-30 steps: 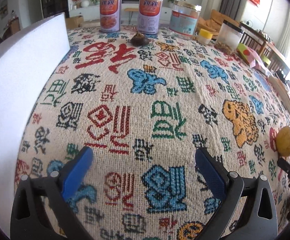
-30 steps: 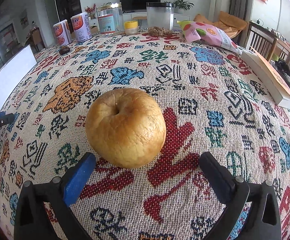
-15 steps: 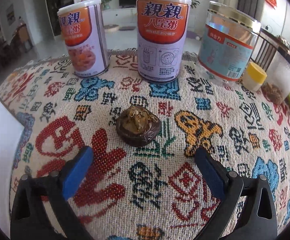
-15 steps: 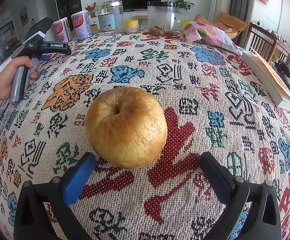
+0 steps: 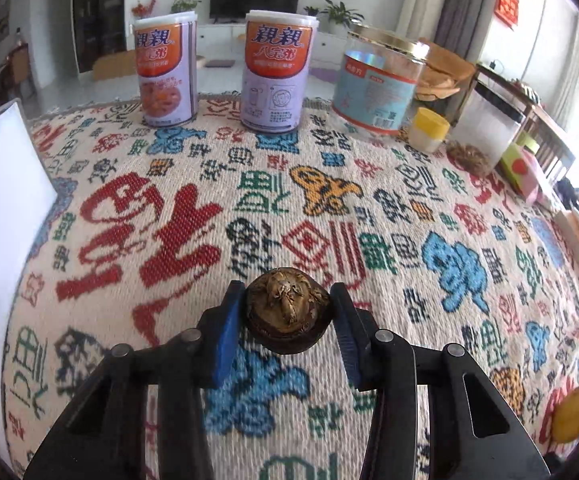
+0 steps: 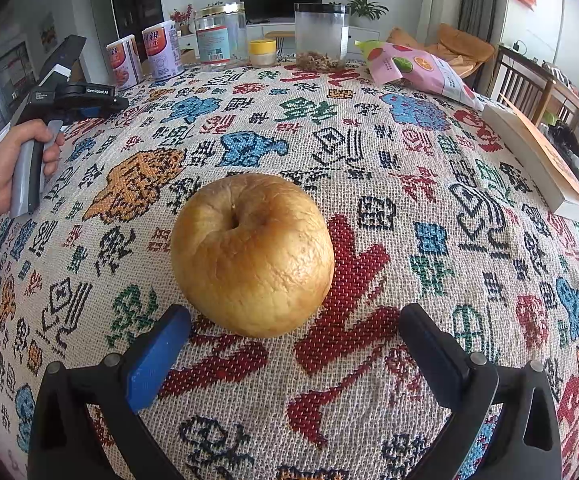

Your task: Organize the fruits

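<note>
A small dark brown fruit [image 5: 285,300] sits between the blue pads of my left gripper [image 5: 287,314]. Its jaws are closing and both pads touch the fruit's sides, above the patterned tablecloth [image 5: 193,216]. In the right wrist view a hand holds that left gripper [image 6: 119,102] at the far left of the table. A large wrinkled yellow fruit [image 6: 251,254] rests on the cloth just ahead of my right gripper [image 6: 293,322], which stands open with its fingers apart from the fruit. The same yellow fruit [image 5: 571,418] shows at the lower right of the left wrist view.
Two porridge cans [image 5: 167,68] [image 5: 277,72], a clear jar [image 5: 377,80] and a small yellow-lidded jar [image 5: 429,130] line the far edge. A black-lidded container [image 6: 321,36], a snack bag [image 6: 421,70] and a book [image 6: 537,160] lie at the right. A white board [image 5: 1,220] stands on the left.
My left gripper went up to the brown fruit near the cans, closed around it and drew back from the cans with it. The right gripper and the yellow fruit kept still.
</note>
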Motion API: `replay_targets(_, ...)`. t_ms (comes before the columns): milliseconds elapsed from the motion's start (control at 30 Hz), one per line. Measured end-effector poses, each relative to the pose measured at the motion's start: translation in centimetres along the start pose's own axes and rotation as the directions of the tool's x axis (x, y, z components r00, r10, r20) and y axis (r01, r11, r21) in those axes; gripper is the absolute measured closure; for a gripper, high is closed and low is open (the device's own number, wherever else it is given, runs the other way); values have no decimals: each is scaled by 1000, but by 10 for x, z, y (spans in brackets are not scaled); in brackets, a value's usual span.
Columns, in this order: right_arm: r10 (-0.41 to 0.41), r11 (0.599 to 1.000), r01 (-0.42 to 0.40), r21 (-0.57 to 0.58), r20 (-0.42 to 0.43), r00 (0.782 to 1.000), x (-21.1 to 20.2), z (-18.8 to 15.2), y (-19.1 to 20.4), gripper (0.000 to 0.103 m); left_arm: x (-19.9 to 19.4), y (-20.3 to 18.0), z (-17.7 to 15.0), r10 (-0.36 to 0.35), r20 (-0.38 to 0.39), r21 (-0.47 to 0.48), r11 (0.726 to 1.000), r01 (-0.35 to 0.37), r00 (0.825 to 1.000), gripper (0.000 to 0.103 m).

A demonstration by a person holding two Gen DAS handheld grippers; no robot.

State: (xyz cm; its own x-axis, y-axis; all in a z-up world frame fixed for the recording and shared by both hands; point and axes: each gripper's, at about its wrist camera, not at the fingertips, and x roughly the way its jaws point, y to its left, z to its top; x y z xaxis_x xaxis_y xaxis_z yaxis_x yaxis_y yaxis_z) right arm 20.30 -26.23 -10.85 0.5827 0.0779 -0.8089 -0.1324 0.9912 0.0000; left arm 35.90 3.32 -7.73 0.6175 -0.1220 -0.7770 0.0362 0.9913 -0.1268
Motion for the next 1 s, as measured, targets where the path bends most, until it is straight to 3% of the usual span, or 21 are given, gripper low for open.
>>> replay_targets(167, 0, 1000, 0, 0, 0, 1000, 0, 0, 0, 0, -71, -32, -94, -70, -49, 113, 991, 75, 996, 58)
replay_targets(233, 0, 1000, 0, 0, 0, 1000, 0, 0, 0, 0, -87, -37, -122, -55, -57, 113, 992, 61, 997, 58)
replay_targets(300, -1, 1000, 1, 0, 0, 1000, 0, 0, 0, 0, -99, -34, -137, -18, -8, 111, 994, 19, 1000, 53)
replay_targets(333, 0, 1000, 0, 0, 0, 1000, 0, 0, 0, 0, -101, -32, -141, 11, -6, 103, 995, -10, 1000, 36)
replay_targets(367, -1, 1000, 1, 0, 0, 1000, 0, 0, 0, 0, -99, -32, -140, 23, -10, 85, 996, -22, 1000, 13)
replay_targets(400, 0, 1000, 0, 0, 0, 1000, 0, 0, 0, 0, -98, -30, -141, 37, -19, 69, 997, -36, 999, 5)
replay_targets(533, 0, 1000, 0, 0, 0, 1000, 0, 0, 1, 0, -93, -30, -143, 124, -32, 76, 990, -122, 992, 0)
replay_targets(1000, 0, 1000, 0, -1, -1, 1000, 0, 0, 0, 0, -94, -25, -145, 116, -32, 69, 991, -114, 993, 0)
